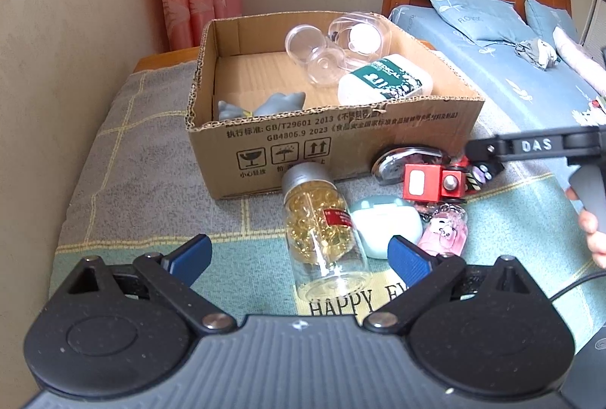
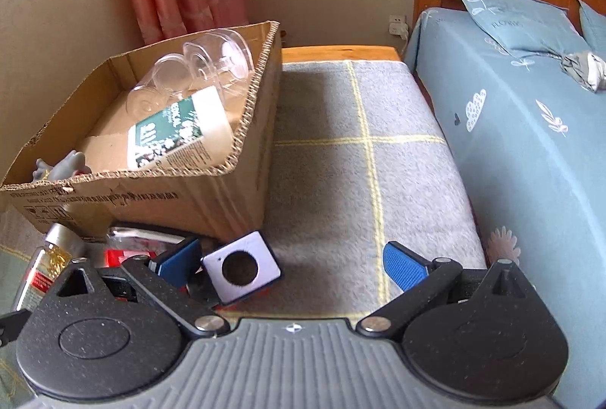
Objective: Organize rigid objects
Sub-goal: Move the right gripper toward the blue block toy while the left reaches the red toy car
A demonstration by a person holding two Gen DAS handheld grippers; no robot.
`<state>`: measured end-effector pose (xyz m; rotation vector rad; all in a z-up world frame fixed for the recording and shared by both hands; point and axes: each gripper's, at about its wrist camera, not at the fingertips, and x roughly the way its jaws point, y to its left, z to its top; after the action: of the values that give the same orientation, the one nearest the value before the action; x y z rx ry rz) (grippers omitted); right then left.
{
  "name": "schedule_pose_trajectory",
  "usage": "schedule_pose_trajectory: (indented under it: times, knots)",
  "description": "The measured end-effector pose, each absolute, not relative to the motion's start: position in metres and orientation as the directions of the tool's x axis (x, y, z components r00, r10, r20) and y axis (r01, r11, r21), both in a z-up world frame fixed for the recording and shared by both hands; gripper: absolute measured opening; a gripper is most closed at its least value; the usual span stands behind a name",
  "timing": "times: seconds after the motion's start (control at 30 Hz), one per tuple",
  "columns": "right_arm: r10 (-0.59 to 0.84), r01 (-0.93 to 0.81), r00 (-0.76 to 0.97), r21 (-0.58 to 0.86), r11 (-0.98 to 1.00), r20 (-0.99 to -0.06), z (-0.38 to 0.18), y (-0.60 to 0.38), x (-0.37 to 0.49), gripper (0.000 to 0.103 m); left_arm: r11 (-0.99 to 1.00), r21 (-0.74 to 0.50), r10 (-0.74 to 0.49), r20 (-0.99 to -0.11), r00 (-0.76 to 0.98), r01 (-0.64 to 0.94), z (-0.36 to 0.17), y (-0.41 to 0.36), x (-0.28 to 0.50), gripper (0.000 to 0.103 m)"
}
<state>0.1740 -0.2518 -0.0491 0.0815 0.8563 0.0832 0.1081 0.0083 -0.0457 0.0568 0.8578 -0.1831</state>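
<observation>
A clear bottle of yellow capsules (image 1: 322, 231) lies on its side on the blanket, silver cap toward the cardboard box (image 1: 333, 147). My left gripper (image 1: 299, 259) is open, its blue pads either side of the bottle's base, not touching. Right of the bottle are a mint-white case (image 1: 386, 223), a pink keychain (image 1: 443, 231), a red toy block (image 1: 431, 183) and a silver object (image 1: 409, 159). My right gripper (image 2: 291, 265) is open; a small white block with a dark round hole (image 2: 242, 268) sits between its fingers, close to the left pad (image 2: 178, 259).
The box (image 2: 242, 113) holds clear plastic containers (image 1: 329, 45), a white bottle with a green label (image 1: 382, 83) and a grey figurine (image 1: 257, 105). Grey checked blanket (image 2: 360, 151) lies right of the box. A blue-sheeted bed (image 2: 530, 143) borders the right. A hand (image 1: 594, 227) holds the right gripper.
</observation>
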Motion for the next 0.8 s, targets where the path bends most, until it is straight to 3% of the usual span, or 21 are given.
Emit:
schedule_pose_trajectory:
  times: [0.27,0.53,0.8]
  knots:
    - [0.11,-0.025,0.669,0.126,0.992,-0.735,-0.057,-0.269,0.142,0.103,0.98,-0.022,-0.141,-0.775,0.616,0.196,-0.056,0.006,0.11,0.099]
    - [0.188,-0.122,0.676,0.143,0.982,-0.713,-0.058,-0.258,0.122,0.103,0.982,-0.02,-0.13,-0.79,0.599,0.187,-0.069,0.008,0.116,0.099]
    - [0.101,-0.146,0.679,0.001,0.989,-0.727,-0.079,-0.239,0.121,0.103,0.973,0.003,-0.147,-0.766,0.626,0.232,-0.053,0.005,0.106,0.099]
